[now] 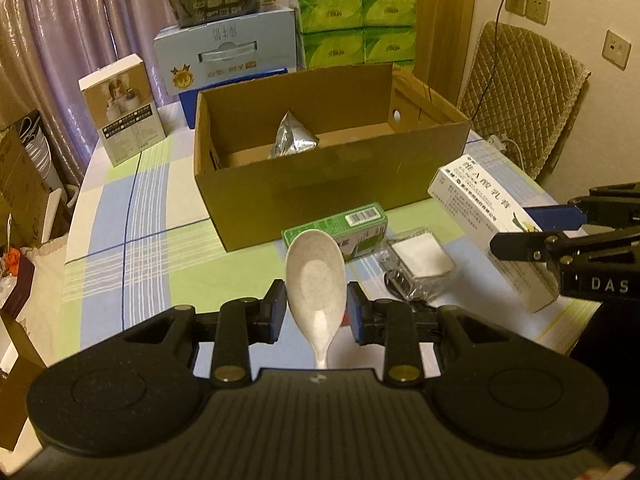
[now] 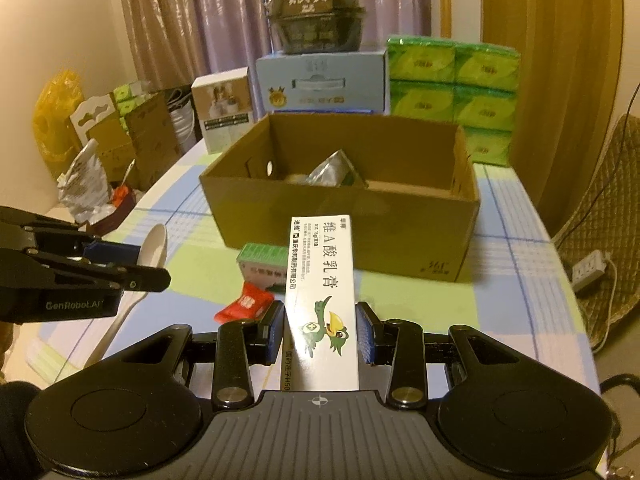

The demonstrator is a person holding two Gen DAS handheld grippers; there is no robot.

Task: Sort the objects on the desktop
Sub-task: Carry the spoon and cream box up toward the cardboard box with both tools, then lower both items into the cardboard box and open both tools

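My left gripper is shut on a white speckled spoon, bowl pointing forward, held above the checked tablecloth. The same left gripper and spoon show at the left of the right wrist view. My right gripper is shut on a long white ointment box, seen at the right of the left wrist view as the right gripper and the box. Ahead stands an open cardboard box with a silver foil pouch inside.
On the table before the cardboard box lie a small green box, a clear-wrapped white item and a red packet. Behind stand a blue carton, green tissue packs and a white product box. A quilted chair is right.
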